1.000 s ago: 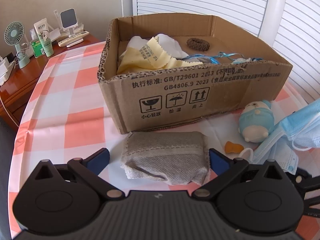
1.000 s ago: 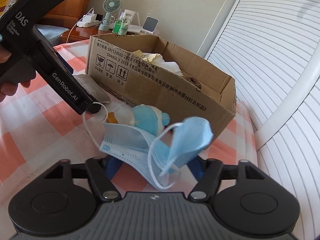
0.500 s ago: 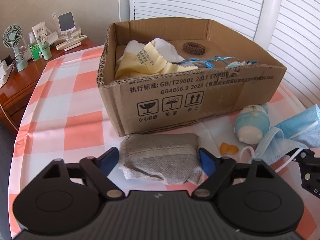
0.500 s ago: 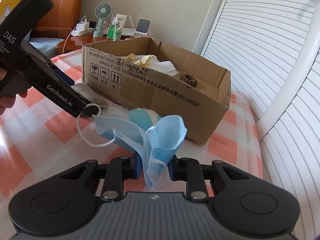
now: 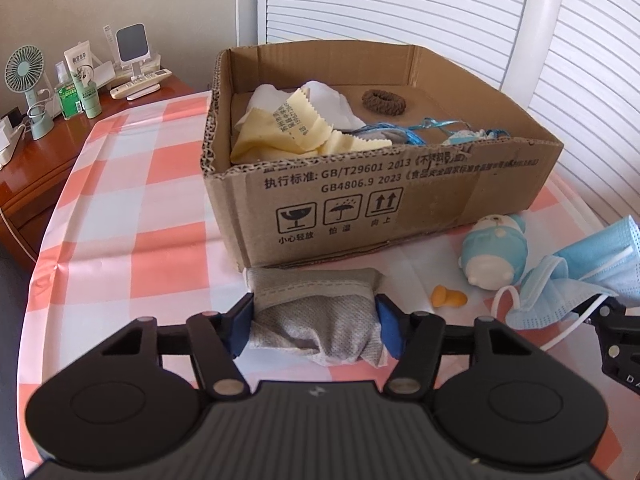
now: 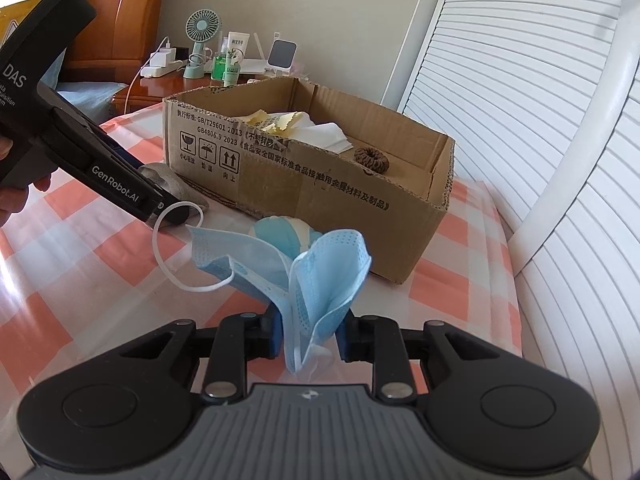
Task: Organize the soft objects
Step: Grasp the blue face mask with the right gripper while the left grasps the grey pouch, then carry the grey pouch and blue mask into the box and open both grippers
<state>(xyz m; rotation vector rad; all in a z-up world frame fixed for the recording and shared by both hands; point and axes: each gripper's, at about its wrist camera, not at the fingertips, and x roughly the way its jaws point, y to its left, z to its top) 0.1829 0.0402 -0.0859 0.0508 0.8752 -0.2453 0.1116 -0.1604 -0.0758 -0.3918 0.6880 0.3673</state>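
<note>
L jaws closing on grey pouch (image 5: 316, 308), R pinching mask (image 6: 320, 276)

Grey pouch (image 5: 316, 312), light-blue mask (image 6: 320, 272), brown cardboard box (image 5: 400, 200), orange-and-white checked tablecloth (image 5: 140, 200).

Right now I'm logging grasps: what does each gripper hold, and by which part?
The right gripper pinches the face mask at its bunched lower fold. The left gripper is closing on the grey pouch, pads at its two short ends.
</note>
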